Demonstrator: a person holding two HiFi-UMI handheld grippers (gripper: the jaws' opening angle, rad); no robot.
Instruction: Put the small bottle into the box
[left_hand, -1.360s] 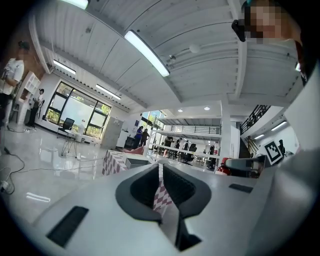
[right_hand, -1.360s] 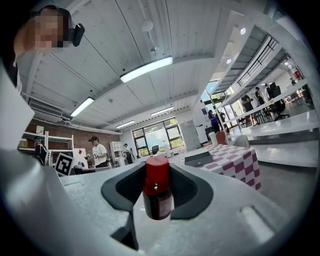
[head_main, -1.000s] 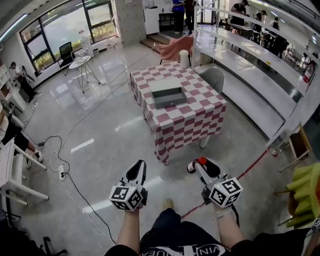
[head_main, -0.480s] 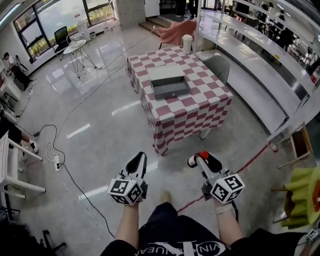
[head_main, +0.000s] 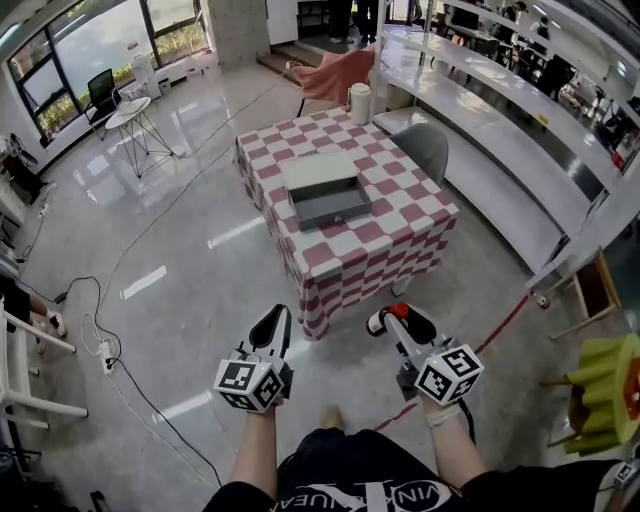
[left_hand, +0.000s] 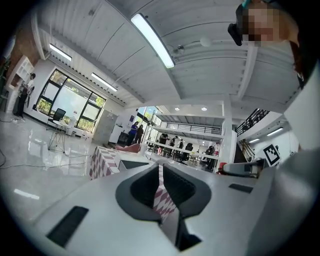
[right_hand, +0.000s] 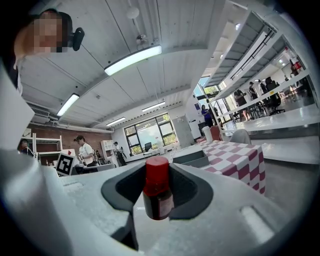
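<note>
Change over the last second: the carrier has walked closer. The desk now looks larger in the head view, and both grippers are held out front much as before.

Item 1. Small dark-glass bottle with a red screw cap (right_hand: 157, 192). It stands upright, clamped between the jaws of the right gripper (head_main: 398, 322). It is over the floor, well short of the desk.

Item 2. Left gripper (head_main: 272, 332). Its jaws are drawn together with nothing between them; only a sliver of checked cloth shows through the slit.

Item 3. Shallow grey rectangular box (head_main: 332, 207). It lies open, with its lid (head_main: 318, 170) flat behind it, in the middle of the desk.

Item 4. Square desk under a red-and-white checked cloth (head_main: 395, 225). A white lidded jug (head_main: 358, 102) stands at its far edge.

Handling note: this looks like the carrying stage. I would judge it best to keep the bottle upright and the clamp steady while walking. The bottle should then go over the box's near wall and well down inside before the jaws part, so it does not tip.

Writing: the bottle has a pale label, but its print is too small to read. Each gripper's cube shows black-and-white square markers, not words. No brand can be read.
</note>
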